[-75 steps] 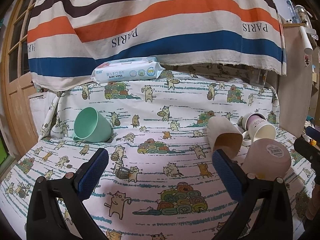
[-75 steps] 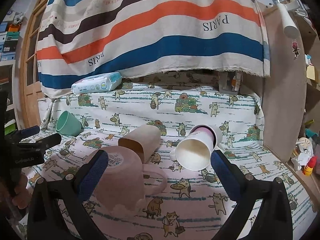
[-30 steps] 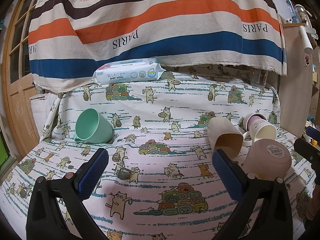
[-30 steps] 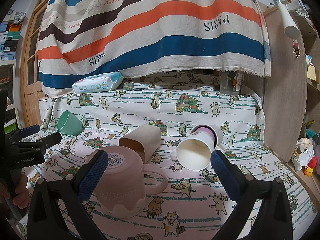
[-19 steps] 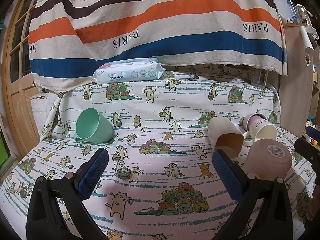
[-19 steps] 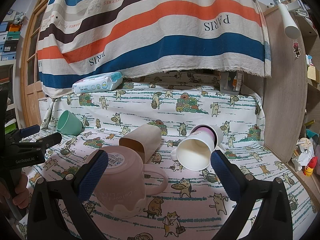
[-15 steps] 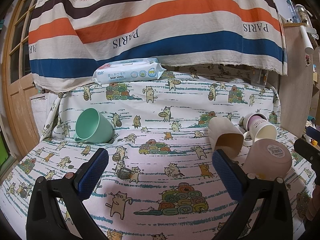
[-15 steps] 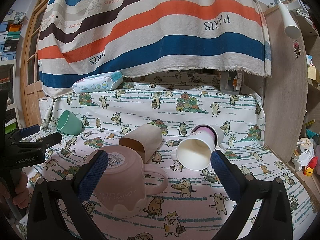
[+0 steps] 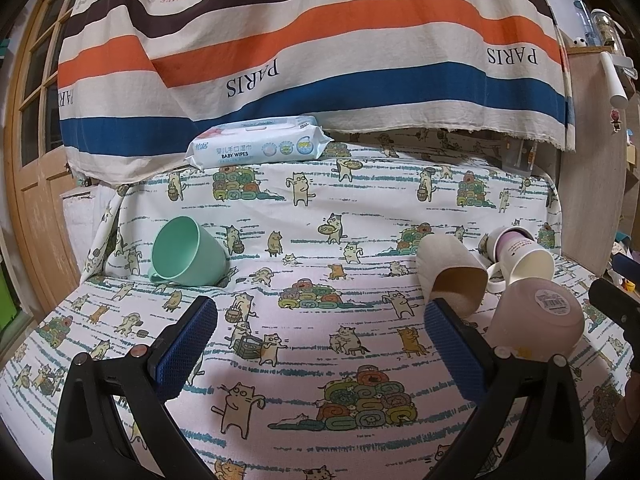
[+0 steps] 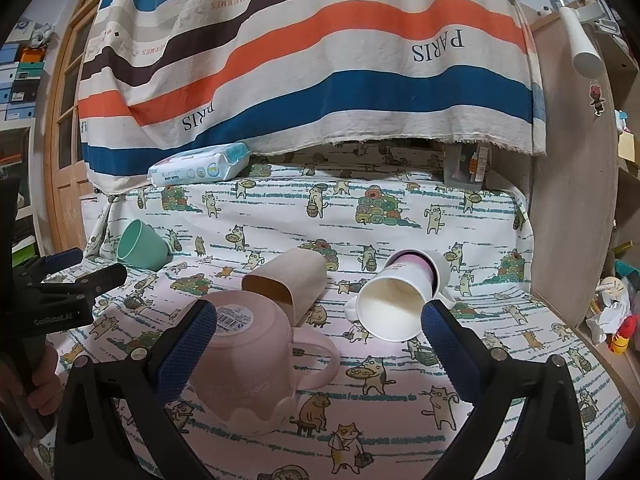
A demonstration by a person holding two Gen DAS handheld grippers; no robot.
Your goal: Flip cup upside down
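Note:
A pink mug (image 10: pixel 256 364) stands upside down on the cat-print cloth, barcode label on its base, handle to the right; it also shows in the left wrist view (image 9: pixel 538 320). My right gripper (image 10: pixel 318 344) is open and empty, its left finger just in front of the mug. A beige cup (image 10: pixel 286 284) and a white-and-purple cup (image 10: pixel 400 300) lie on their sides behind it. A green mug (image 9: pixel 186 254) lies on its side at the far left. My left gripper (image 9: pixel 320 340) is open and empty over bare cloth.
A pack of baby wipes (image 9: pixel 258 148) rests on the raised back ledge under a striped hanging cloth (image 9: pixel 320 60). A wooden door (image 9: pixel 28 160) stands at the left. A wooden panel (image 10: pixel 572 200) bounds the right side, with small clutter (image 10: pixel 612 320) beyond it.
The pink mug has settled from a slight tilt to standing on its rim. Both grippers have hardly moved.

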